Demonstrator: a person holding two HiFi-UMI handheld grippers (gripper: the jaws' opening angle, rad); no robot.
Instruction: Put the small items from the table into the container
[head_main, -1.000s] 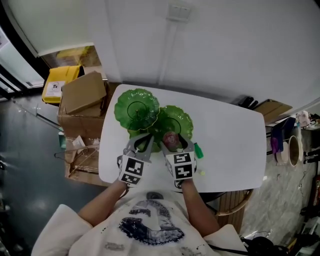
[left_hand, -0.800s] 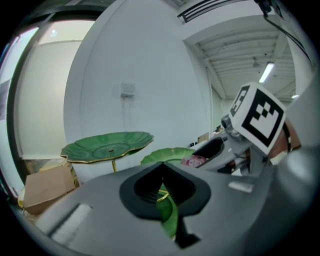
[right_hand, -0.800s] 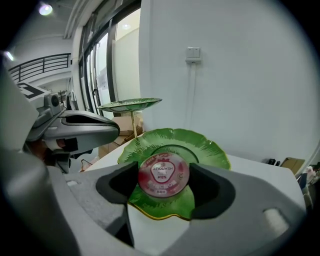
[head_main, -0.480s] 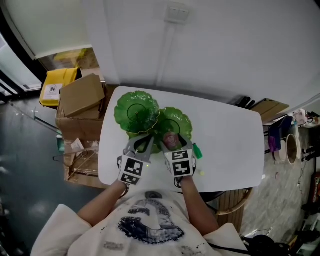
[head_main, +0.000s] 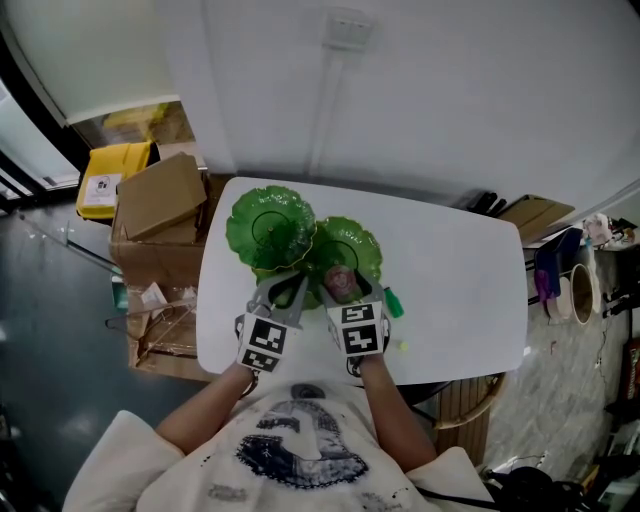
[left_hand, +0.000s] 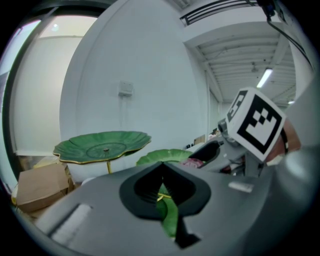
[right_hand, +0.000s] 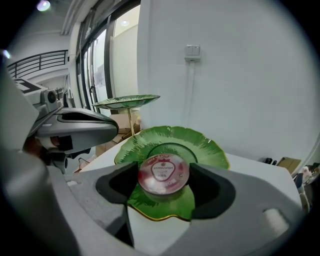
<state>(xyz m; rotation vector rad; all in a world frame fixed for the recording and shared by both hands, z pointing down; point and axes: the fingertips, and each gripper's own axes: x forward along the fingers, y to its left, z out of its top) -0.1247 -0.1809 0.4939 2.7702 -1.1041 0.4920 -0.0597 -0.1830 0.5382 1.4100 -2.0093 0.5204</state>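
A small jelly cup (right_hand: 163, 173) with a red strawberry lid sits between the jaws of my right gripper (right_hand: 164, 181), which is shut on it. The cup hangs just above the near edge of the lower green leaf-shaped plate (right_hand: 200, 145). In the head view the right gripper (head_main: 347, 285) and the cup (head_main: 340, 281) are over that plate (head_main: 352, 243). My left gripper (head_main: 288, 288) is beside it to the left, by the taller leaf plate (head_main: 268, 222). Its jaws (left_hand: 161, 172) are shut with nothing between them. A small green item (head_main: 393, 301) lies on the white table (head_main: 460, 290).
A tiny yellow-green piece (head_main: 403, 346) lies near the table's front edge. Cardboard boxes (head_main: 165, 190) and a yellow bin (head_main: 110, 175) stand on the floor to the left. A wall with a switch plate (head_main: 347, 22) runs behind the table.
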